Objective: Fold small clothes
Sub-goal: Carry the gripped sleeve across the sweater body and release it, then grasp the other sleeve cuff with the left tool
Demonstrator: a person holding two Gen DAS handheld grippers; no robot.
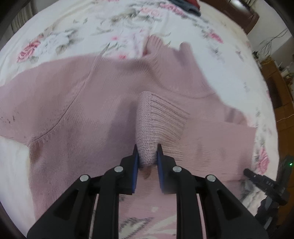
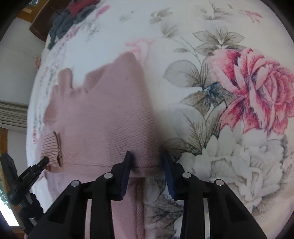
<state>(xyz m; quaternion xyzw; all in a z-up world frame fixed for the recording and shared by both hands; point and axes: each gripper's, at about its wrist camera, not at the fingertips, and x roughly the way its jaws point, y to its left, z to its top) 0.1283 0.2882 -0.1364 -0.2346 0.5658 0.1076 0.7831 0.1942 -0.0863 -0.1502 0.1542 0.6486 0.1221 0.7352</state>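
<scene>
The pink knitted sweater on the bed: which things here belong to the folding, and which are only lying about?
Belongs to the job:
- pink knitted sweater
- left claw, shut on its ribbed cuff
- right claw, around its edge

Only lying about:
- white floral bedsheet
- grey and red clothes pile
- brown wooden furniture

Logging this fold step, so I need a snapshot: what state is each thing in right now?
pink sweater: spread on the bed, partly folded, creased.
ribbed cuff: lifted, pinched by the left gripper.
left gripper: shut on the cuff.
right gripper: shut on the sweater's edge.
floral bedspread: laid flat.
dark clothes: heaped at the far edge.
</scene>
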